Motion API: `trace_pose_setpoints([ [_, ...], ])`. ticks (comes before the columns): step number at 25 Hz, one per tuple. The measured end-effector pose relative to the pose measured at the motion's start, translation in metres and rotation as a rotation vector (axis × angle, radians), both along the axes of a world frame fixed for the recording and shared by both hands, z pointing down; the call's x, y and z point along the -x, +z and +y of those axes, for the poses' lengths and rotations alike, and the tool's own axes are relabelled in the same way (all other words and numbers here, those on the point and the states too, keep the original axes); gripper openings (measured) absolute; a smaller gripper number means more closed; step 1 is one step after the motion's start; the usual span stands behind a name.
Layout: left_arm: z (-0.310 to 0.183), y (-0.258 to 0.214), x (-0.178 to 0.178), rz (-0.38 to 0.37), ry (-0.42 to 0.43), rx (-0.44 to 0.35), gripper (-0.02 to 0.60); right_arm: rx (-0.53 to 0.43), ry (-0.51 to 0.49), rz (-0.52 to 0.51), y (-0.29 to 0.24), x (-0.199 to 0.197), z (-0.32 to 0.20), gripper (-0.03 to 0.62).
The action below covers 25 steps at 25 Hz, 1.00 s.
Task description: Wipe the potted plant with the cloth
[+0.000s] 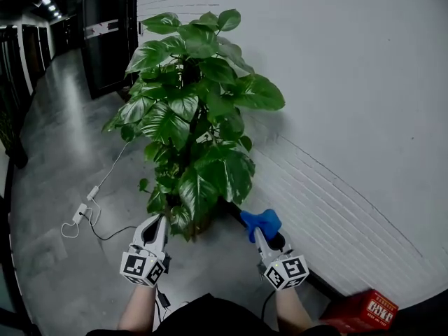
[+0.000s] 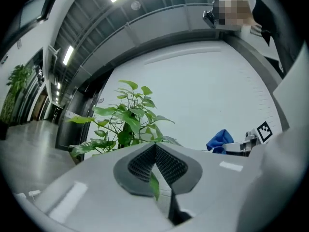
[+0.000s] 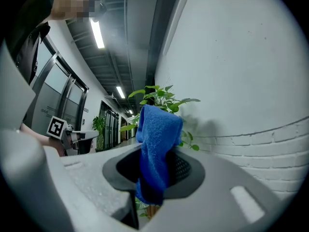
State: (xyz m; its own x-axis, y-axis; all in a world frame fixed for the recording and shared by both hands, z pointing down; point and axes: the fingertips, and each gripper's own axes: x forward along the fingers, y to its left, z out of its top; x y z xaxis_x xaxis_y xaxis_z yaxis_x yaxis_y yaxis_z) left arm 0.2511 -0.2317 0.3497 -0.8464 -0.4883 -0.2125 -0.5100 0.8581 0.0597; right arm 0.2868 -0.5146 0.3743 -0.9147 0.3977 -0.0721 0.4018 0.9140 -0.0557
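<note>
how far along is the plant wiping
Done: the right gripper is clamped on the blue cloth, and the left gripper is shut on a low leaf of the potted plant. In hand: the cloth is held near the foliage, apparently not touching it. Left: the wiping itself; no leaf shows contact with the cloth.

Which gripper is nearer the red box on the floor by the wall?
Right. The right gripper, holding the blue cloth, sits left of the red printed box; the left gripper, pinching a low green leaf of the potted plant, is farther left.
</note>
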Motion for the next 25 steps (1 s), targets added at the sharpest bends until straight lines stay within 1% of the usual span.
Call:
trace_pose_setpoints([
  [1,0.000,0.001,0.000,0.001,-0.012,-0.002,0.006,0.001,-0.001,-0.003,0.000,-0.001,0.000,0.100],
  [3,-0.004,0.004,-0.001,0.014,-0.009,-0.003,0.006,0.007,0.002,-0.004,0.000,-0.003,0.000,0.100],
  [10,-0.021,0.014,-0.013,0.053,0.066,0.040,0.006,-0.004,-0.007,0.023,0.009,-0.013,0.007,0.098],
  [13,-0.024,0.018,-0.018,0.061,0.082,0.063,0.006,0.008,-0.007,0.037,0.014,-0.019,0.008,0.100],
  [16,-0.020,0.019,-0.021,0.052,0.056,0.072,0.006,0.033,-0.003,0.045,0.015,-0.022,0.007,0.098],
  [19,-0.013,0.022,-0.022,0.054,0.028,0.060,0.006,0.033,-0.003,0.049,0.017,-0.026,0.007,0.098],
  [25,-0.016,0.032,-0.026,0.073,0.049,0.079,0.006,0.032,0.006,0.077,0.027,-0.032,0.003,0.100],
])
